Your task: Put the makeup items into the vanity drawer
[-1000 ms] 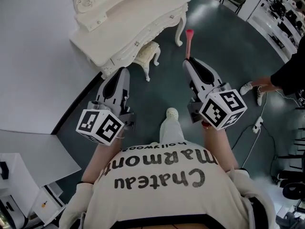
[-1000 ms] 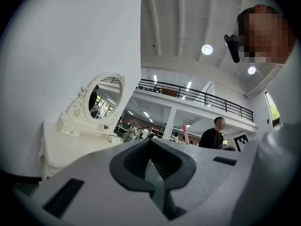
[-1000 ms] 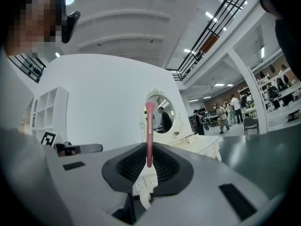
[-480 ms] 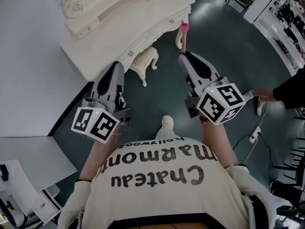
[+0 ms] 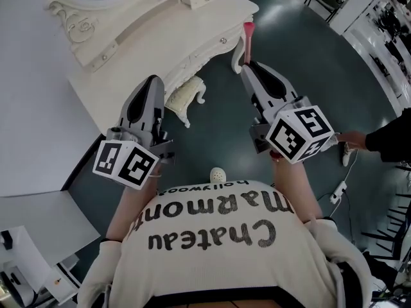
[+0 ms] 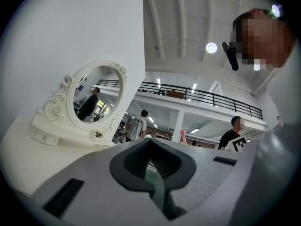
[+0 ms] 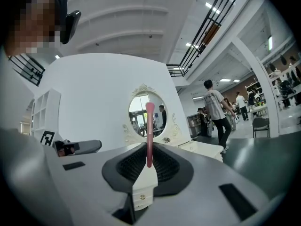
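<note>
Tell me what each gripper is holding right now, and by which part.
The right gripper holds a pink makeup tool by its lower end; the rest sticks out past the jaws. The left gripper holds nothing, jaws together.

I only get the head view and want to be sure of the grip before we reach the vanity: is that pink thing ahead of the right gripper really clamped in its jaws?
Observer: Yes. The right gripper is shut on the pink makeup brush, which stands upright between its jaws.
Operator: Is the left one carrying anything?
Observer: No. The left gripper has its jaws nearly together, with nothing between them.
Operator: Anyone by the vanity?
Observer: The right gripper view shows a person in a light T-shirt, mid-stride beyond the vanity and apart from it.
</note>
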`<state>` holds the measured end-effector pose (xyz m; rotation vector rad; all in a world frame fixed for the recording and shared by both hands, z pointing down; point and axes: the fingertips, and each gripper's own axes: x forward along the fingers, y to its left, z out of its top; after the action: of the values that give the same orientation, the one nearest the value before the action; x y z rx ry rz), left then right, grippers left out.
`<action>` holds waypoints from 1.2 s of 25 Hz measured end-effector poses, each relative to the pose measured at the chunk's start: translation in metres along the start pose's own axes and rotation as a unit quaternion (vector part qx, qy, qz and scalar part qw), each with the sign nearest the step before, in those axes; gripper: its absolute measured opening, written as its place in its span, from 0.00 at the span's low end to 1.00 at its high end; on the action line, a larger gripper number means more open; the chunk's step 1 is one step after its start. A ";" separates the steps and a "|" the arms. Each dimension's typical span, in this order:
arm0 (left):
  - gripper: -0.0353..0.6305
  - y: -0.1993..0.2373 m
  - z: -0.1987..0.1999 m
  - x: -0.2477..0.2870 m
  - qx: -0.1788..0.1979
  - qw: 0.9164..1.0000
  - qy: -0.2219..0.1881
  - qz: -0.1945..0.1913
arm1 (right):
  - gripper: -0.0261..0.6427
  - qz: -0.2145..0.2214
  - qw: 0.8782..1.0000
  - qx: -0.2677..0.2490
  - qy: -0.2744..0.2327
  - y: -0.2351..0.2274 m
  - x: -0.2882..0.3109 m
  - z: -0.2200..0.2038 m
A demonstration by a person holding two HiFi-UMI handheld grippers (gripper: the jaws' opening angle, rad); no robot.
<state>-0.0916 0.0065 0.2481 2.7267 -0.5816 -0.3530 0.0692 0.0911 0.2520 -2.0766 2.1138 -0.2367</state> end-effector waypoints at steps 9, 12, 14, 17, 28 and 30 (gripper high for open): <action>0.06 0.000 -0.014 0.069 -0.002 1.000 -0.011 0.010 | 0.12 0.006 1.000 -0.003 -0.004 -0.067 0.023 0.016; 0.06 -0.003 -0.019 0.081 -0.004 1.000 -0.008 0.010 | 0.12 0.006 1.000 0.001 -0.007 -0.082 0.025 0.019; 0.06 -0.004 -0.021 0.085 -0.007 1.000 -0.008 0.012 | 0.12 0.010 1.000 0.004 -0.008 -0.087 0.025 0.019; 0.06 -0.003 -0.020 0.086 -0.010 1.000 -0.016 0.018 | 0.12 0.011 1.000 0.007 -0.009 -0.091 0.024 0.016; 0.06 0.007 -0.034 0.120 -0.020 1.000 -0.007 0.000 | 0.12 -0.009 1.000 0.012 0.005 -0.117 0.033 0.003; 0.06 0.012 -0.034 0.135 -0.020 1.000 -0.007 -0.007 | 0.12 -0.014 1.000 0.010 0.005 -0.126 0.041 0.005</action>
<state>0.0340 -0.0527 0.2607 2.6926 -0.5539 -0.3834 0.1925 0.0481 0.2759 -2.0997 2.0797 -0.2704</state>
